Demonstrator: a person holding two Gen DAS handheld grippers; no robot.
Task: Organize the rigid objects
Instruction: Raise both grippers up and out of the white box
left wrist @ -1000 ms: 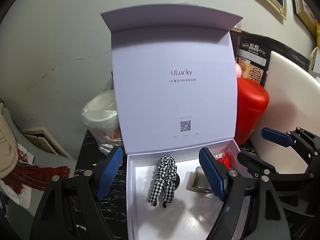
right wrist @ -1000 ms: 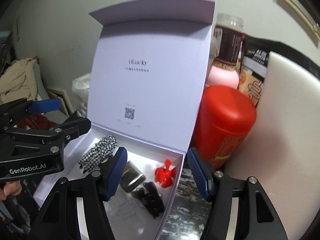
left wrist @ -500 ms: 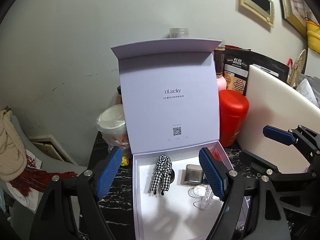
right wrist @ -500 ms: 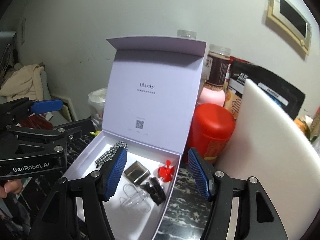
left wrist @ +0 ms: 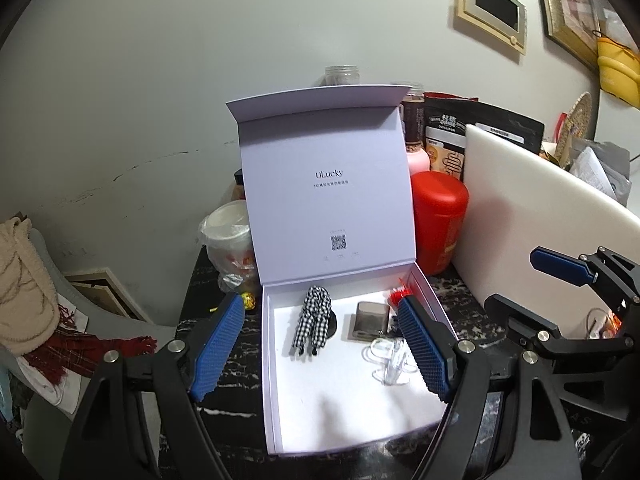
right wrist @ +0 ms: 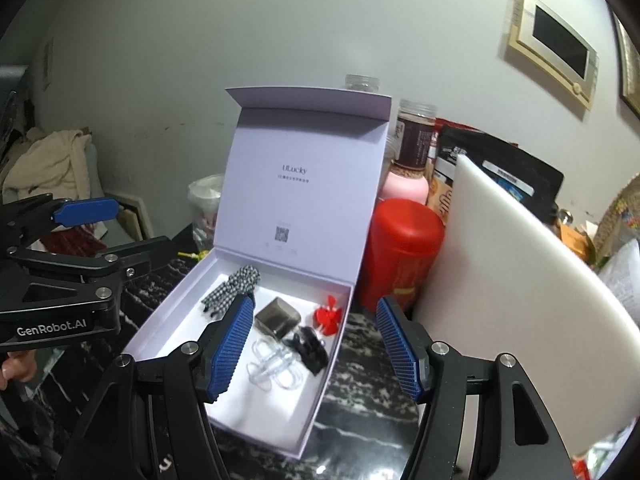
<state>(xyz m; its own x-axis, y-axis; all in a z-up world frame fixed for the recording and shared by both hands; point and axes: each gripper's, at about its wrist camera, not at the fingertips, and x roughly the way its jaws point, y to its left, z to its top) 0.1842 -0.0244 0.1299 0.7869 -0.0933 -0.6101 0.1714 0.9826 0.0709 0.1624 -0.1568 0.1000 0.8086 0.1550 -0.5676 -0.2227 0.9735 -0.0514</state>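
Note:
A white gift box (left wrist: 272, 380) (right wrist: 320, 396) lies on the black marble table with its lid standing upright. Inside lie a black-and-white checked hair tie (left wrist: 312, 322) (right wrist: 232, 290), a grey metal case (left wrist: 372, 320) (right wrist: 278, 316), a clear plastic clip (left wrist: 390, 360) (right wrist: 276, 368), a black clip (right wrist: 310, 346) and a red clip (right wrist: 328, 316). My left gripper (left wrist: 320, 348) is open above the box's near half, nothing between its blue pads. My right gripper (right wrist: 316, 344) is open above the box's right wall, holding nothing.
A red canister (left wrist: 440, 220) (right wrist: 404, 256) stands right of the box, a white board (left wrist: 540, 220) (right wrist: 520, 280) leans beside it. Jars and a black pouch (left wrist: 480, 132) line the wall. A bagged white cup (left wrist: 230, 240) stands left of the lid. Cloth lies at far left.
Both grippers have drawn back and risen from the box, which looks smaller and farther now. The box contents have not moved. Both grippers stay open.

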